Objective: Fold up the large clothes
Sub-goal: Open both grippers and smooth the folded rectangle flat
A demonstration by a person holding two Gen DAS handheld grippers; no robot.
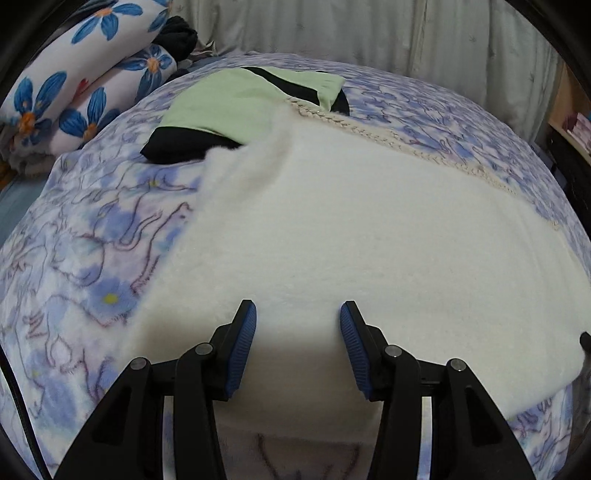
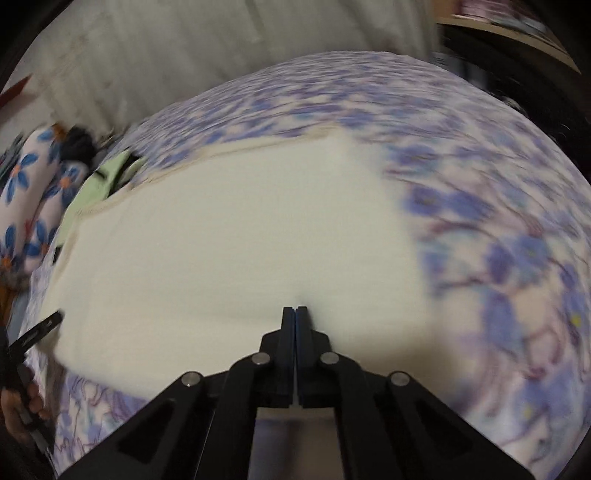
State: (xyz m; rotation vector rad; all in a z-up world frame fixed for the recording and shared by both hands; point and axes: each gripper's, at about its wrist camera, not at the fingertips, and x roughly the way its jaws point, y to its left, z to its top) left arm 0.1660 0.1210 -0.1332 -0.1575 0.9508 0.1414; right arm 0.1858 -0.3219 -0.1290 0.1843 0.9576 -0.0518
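A large cream fuzzy garment [image 1: 351,236] lies spread on the bed, with a knitted trim along its far edge [image 1: 388,136]. My left gripper [image 1: 297,314] is open, its blue pads hovering over the garment's near edge and holding nothing. In the right wrist view the same garment [image 2: 240,240] fills the middle. My right gripper [image 2: 295,310] is shut, its tips pinching a fold of the cream garment at the near edge. The left gripper's black body [image 2: 33,336] shows at the far left of that view. The right view is motion-blurred.
A blue-and-purple flower-print blanket [image 1: 92,258] covers the bed. A folded green and black garment [image 1: 236,103] lies at the far end. Blue-flowered pillows [image 1: 74,77] are stacked at the far left. A pale curtain [image 1: 406,33] hangs behind. Shelving [image 1: 572,122] stands at the right.
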